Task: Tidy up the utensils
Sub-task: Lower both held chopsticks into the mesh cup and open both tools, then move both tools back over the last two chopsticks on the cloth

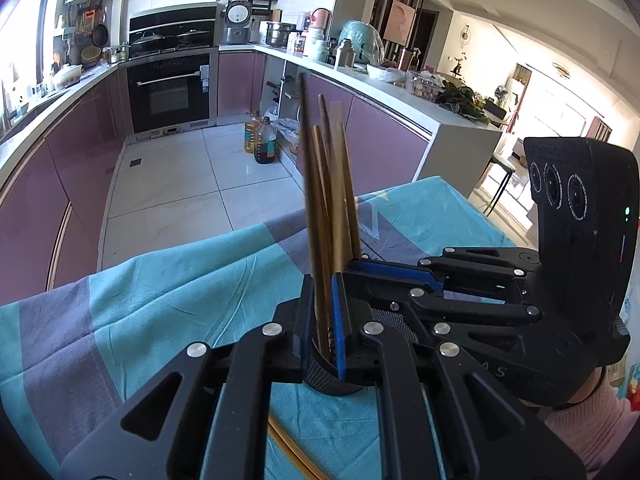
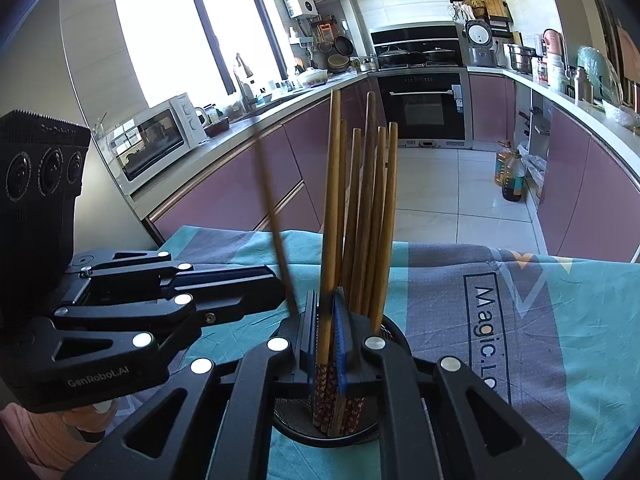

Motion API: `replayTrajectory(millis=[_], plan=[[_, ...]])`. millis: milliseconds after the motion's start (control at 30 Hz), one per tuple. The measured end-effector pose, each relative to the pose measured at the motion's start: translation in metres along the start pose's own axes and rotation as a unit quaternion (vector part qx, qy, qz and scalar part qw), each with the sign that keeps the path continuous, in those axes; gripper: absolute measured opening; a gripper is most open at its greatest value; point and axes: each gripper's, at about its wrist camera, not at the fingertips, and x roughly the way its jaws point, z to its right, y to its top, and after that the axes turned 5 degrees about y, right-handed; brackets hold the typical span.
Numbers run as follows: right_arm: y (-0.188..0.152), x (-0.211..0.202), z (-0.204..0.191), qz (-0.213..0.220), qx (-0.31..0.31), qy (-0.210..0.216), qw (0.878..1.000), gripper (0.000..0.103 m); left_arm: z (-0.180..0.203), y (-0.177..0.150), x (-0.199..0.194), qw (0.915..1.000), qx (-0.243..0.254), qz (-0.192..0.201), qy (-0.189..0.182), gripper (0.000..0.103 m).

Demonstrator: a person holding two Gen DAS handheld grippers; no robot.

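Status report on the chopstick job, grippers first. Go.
Left gripper shut on a chopstick. Right gripper shut on another chopstick, both over the black holder. One loose chopstick on the tablecloth. Nothing blocking.

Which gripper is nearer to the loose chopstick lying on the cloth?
Left. The loose chopstick lies on the cloth under the left gripper; the right gripper is further to the side, by the holder.
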Motion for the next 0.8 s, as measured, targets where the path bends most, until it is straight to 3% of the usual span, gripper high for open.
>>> replayTrajectory(millis=[200,267,567,800], plan=[[-0.004,-0.006,0.000,0.003,0.003,0.003,1.000,0.008,-0.006,-0.009,-0.001,0.9999,-0.012,0.004,-0.005,0.012],[-0.006,-0.009,-0.001,0.005,0.002,0.006,1.000,0.015,-0.010,-0.015,-0.005,0.9998,-0.014,0.011,-0.004,0.017],[-0.027,-0.037,-0.029,0.020,-0.037,0.045,0.998,0.030,-0.027,-0.053,-0.036,0.9978,-0.026,0.049,0.035,0.038],[-0.063,-0.037,-0.055,-0.005,-0.067,0.072,0.995,0.041,-0.041,-0.094,-0.045,0.9955,-0.047,0.041,0.071,0.049]])
